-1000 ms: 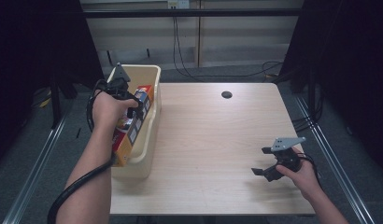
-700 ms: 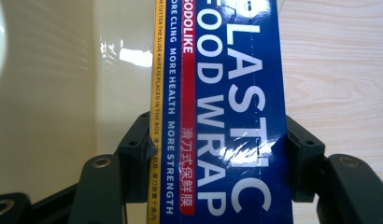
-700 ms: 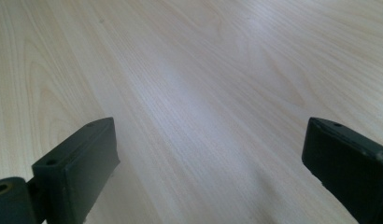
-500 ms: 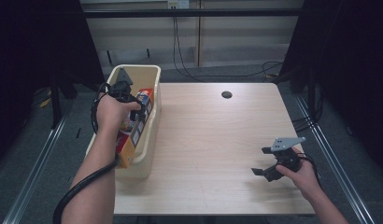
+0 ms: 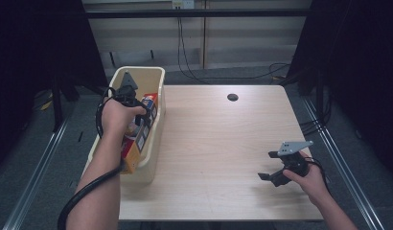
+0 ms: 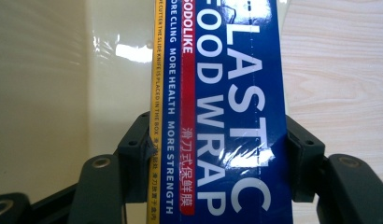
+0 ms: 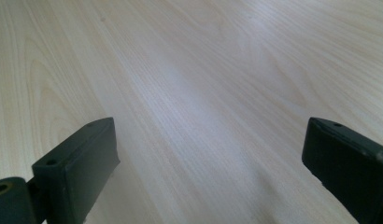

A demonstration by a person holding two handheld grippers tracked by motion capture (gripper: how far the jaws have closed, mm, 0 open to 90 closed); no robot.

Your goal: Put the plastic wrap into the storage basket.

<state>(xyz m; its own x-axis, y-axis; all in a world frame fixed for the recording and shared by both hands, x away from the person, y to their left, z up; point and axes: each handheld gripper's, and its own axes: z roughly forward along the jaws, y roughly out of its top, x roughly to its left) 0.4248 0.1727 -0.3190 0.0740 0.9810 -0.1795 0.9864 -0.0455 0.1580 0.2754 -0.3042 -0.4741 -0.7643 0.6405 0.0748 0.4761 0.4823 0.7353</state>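
Food wrap box (image 6: 227, 116): deep blue, white lettering, red strip, yellow edge; its far end looks orange-red, hard to tell. Bin (image 5: 154, 76) cream. Table (image 5: 223, 139) pale wood grain; both tools black, left tool (image 6: 217, 154), right tool (image 7: 208, 154).

The table (image 5: 218, 143) is pale wood-grain laminate, smooth with a soft sheen. At its left edge the cream bin (image 5: 154, 139) looks like glossy plastic. The food wrap box (image 6: 227, 116) is shiny printed cardboard, pinched in the left claw (image 6: 217, 158) of matt black plastic.
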